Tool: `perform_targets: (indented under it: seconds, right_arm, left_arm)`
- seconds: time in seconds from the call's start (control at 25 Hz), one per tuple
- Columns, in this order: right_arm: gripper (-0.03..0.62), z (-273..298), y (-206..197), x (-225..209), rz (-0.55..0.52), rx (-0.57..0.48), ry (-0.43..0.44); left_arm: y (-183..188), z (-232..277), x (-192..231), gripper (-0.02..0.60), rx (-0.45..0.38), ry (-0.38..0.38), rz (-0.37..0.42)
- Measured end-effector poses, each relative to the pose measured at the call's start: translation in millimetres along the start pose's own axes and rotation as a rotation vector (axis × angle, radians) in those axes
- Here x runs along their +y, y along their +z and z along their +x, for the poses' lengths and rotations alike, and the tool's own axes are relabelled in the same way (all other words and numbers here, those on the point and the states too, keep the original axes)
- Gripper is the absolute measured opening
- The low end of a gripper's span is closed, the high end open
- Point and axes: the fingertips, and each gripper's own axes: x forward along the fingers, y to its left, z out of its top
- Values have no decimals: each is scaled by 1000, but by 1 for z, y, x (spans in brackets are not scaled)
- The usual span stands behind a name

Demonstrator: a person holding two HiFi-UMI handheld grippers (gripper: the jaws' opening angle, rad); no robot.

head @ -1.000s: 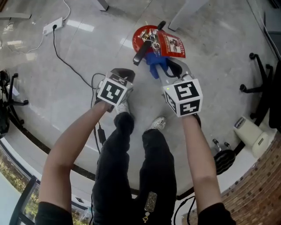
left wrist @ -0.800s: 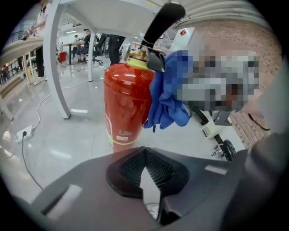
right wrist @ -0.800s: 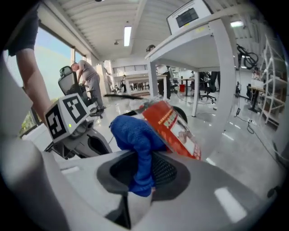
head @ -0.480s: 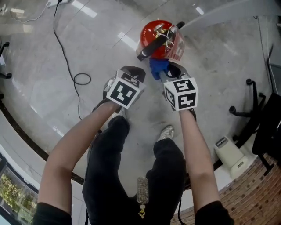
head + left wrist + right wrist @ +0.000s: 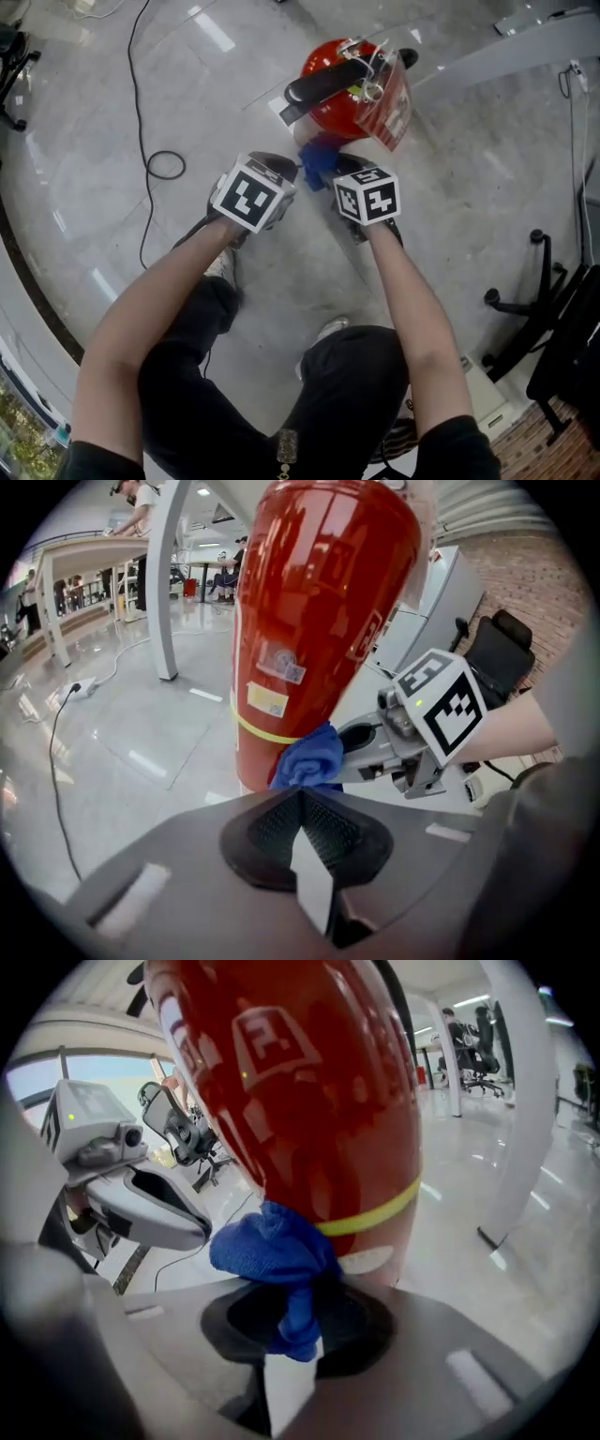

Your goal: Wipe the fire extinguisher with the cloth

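The red fire extinguisher is seen standing upright on the glossy floor, at twelve o'clock from both grippers. The blue cloth is held against its lower body, at the yellow band, and is clamped in the right gripper. The left gripper, clenched and empty, is poised just beside the cloth, at its nine o'clock.

extinguisher: red, yellow band | handle: black | cloth: blue | left cube, right cube: black-and-white square markers | floor: pale grey, glossy | cable: black
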Motion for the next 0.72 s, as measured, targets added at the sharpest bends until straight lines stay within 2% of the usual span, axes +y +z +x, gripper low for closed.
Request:
perform_targets:
  seconds: [0.12,0.36,0.48,0.6,0.72]
  right_arm:
    - [83,31,-27,-20,-39,60,23]
    - [83,60,-54,-51,-78,58,19]
    - [83,67,-62,-61,-112,73,3]
    - [83,66,-69,-74,-98,84,-22]
    - [83,45,-56,-72,-96,23,-20]
  left_arm:
    - [-8,17,10,5,-14,23,-31]
    - [-23,45,17,5,-44,73,-66]
    - [-22,51,15,5,-43,105,-66]
    - [-23,47,14,5,-20,155,-66]
    - [-20,36,6,5,-16,180,-50]
